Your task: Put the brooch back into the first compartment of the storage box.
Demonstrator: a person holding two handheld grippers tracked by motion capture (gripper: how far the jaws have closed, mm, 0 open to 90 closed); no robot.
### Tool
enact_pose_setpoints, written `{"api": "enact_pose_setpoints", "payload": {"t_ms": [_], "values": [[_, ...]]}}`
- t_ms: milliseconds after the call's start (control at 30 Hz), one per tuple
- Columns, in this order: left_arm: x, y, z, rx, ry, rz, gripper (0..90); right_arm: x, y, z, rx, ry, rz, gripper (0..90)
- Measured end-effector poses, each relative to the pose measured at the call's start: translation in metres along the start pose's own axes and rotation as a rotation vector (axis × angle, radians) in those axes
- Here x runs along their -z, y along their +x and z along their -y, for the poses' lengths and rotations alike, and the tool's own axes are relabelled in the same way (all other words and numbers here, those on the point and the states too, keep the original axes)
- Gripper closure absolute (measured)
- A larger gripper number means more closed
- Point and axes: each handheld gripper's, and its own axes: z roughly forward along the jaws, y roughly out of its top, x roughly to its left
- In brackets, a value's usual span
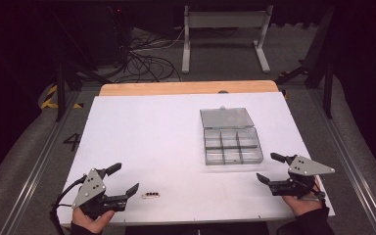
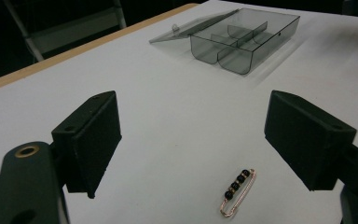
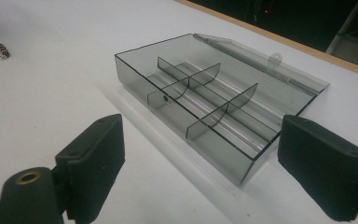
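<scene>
Your left gripper (image 2: 193, 140): jaws wide apart, nothing between them.
Beaded pin (image 2: 237, 192): flat on your white table (image 2: 168, 107), lower right of centre, nearer the right-hand jaw.
Clear divided box (image 2: 242, 39): top of frame, lid open.

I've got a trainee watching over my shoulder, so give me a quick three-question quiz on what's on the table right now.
1. True or false: the lid of the clear compartment box is shut.
2. Which gripper is nearer the beaded pin: A) left gripper, B) right gripper?
3. Fill in: the pin lies on the white table, ____ the left gripper's open jaws, not held.

Key
1. False: the lid lies folded back flat on the far side, and the compartments look empty.
2. A.
3. Just ahead of; in the left gripper view it lies on the table nearer the right-hand jaw.
</scene>
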Motion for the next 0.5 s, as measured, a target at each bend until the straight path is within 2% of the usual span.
{"api": "enact_pose_setpoints", "payload": {"t_ms": [100,200,300,500], "values": [[-0.001,0.003,-0.003,0.03,-0.011,0.035,20.0,0.0,0.0,0.0,-0.003,0.003,0.001,15.3],[-0.004,0.003,-0.007,0.041,-0.004,0.05,20.1,0.0,0.0,0.0,0.001,0.003,0.0,15.3],[-0.009,0.004,-0.009,0.03,0.009,0.052,20.1,-0.001,0.001,0.0,0.003,0.004,-0.005,15.4],[-0.021,0.003,-0.015,0.028,0.025,0.085,20.1,-0.002,0.001,0.0,0.002,0.005,-0.006,15.4]]}}
